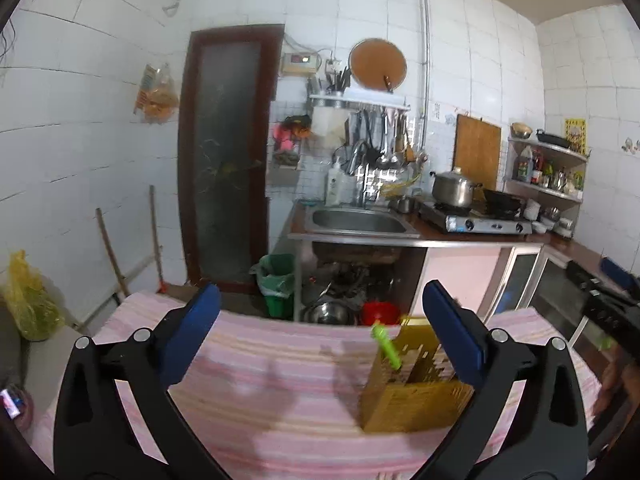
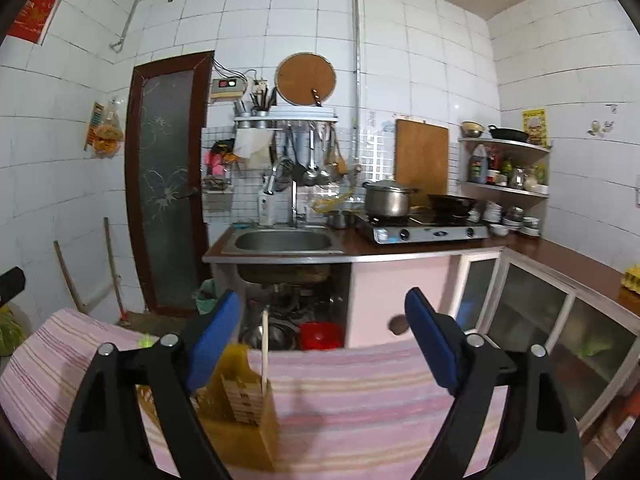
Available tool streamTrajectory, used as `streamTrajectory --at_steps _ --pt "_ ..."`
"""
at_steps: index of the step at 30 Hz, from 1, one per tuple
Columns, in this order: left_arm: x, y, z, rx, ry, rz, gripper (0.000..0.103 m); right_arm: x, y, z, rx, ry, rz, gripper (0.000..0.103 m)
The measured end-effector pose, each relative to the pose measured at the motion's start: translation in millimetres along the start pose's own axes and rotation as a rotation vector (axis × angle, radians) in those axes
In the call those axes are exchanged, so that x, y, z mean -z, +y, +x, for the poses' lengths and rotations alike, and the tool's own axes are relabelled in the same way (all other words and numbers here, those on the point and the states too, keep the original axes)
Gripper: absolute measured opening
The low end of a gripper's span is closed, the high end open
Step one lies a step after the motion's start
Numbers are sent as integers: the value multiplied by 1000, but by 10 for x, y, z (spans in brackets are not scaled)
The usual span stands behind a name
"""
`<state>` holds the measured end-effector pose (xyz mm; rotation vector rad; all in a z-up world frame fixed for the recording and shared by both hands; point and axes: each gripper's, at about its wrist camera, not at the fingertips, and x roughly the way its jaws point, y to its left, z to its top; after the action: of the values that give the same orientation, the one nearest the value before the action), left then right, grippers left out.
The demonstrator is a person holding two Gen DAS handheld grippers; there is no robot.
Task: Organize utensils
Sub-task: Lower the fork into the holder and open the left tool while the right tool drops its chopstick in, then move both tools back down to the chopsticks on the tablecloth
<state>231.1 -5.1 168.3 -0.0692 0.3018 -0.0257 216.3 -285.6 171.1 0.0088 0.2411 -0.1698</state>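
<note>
While both grippers are hovering spread and empty above the striped cloth (image 2: 360,400), the yellow utensil holder (image 1: 412,400) is standing just ahead of the left gripper (image 1: 320,344), toward its right finger, and by the right gripper's (image 2: 324,344) left finger, already holding a green utensil (image 1: 386,346) and a pale stick (image 2: 265,348); any further insertion is best lowered vertically into a slot.

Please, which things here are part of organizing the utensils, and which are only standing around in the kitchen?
Part of the job:
- yellow utensil holder on the pink striped cloth
- green-handled utensil standing in it
- pale stick standing in it
- left gripper and right gripper, both open and empty

Only standing around:
- sink
- steel pot on the gas stove
- red basin
</note>
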Motion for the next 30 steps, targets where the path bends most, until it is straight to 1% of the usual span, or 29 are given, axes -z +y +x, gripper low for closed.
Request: streamTrajectory --at_steps 3,5,7,10,16,23,30 --pt "100 143 -108 10 29 -22 98 124 -52 -183 19 37 -1 85" --pt "202 217 -159 -3 45 -31 98 268 -78 -279 21 72 -1 85" --pt "320 274 -197 -25 60 -21 98 431 -85 -352 25 104 -3 85" --pt "507 337 -222 -35 94 -1 98 692 -71 -414 24 155 -13 85" --pt "851 425 -179 -61 153 -2 98 1117 -12 -480 35 242 -36 85" --pt "1208 383 -76 -82 219 50 98 1529 -22 -491 54 330 6 85" --pt "1559 372 60 -77 295 76 98 1797 94 -404 65 405 14 85"
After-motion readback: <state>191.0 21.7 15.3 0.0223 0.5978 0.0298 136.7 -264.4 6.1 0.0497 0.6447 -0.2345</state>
